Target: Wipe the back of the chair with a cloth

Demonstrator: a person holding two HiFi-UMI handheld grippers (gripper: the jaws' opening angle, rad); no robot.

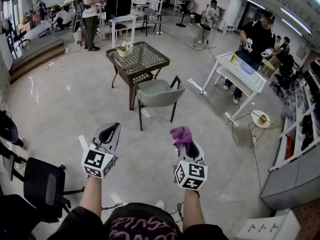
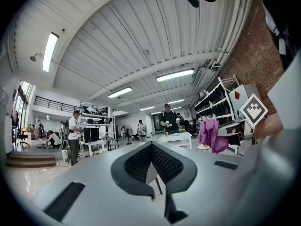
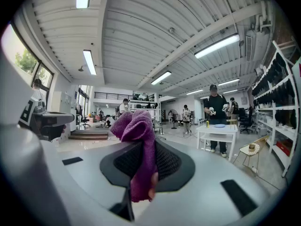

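**Purple cloth pinched in the right gripper, chair well ahead**

Bare forearms [image 1: 92, 196] reach up from the bottom edge of the head view, each ending in a gripper with a marker cube. On the left, the left gripper [image 1: 114, 127] has its jaws drawn together into a closed teardrop with nothing between them. Beside it, the right gripper [image 1: 184, 138] is clamped on a purple cloth [image 1: 180, 133], which bunches up over the jaw tips. Both grippers hang over bare pale floor [image 1: 65, 109]. The chair [image 1: 159, 92], grey-seated on thin black legs, stands well ahead of them, apart from both and pushed up against a dark lattice-top table [image 1: 142, 60] that carries a small flower pot [image 1: 124, 48]. Further right, a person [image 1: 257, 36] stands at a white table [image 1: 242, 76], and a small round side table [image 1: 261, 120] sits nearer. A black office chair [image 1: 44, 183] fills the lower left corner.

From the left gripper view, the left gripper [image 2: 151, 146] points up and across the room under a ribbed ceiling; its dark pads meet at the tips and hold nothing. The cloth [image 2: 209, 134] shows off to the right, hanging from the other gripper, with the white table [image 2: 178, 136] behind.

From the right gripper view, the right gripper [image 3: 143, 145] has its pads pressed onto the cloth [image 3: 136, 126], which rises in a rounded wad above the tips and trails down between the jaws toward the camera. The person [image 3: 216, 108] and the white table [image 3: 217, 129] stand in the distance at right.
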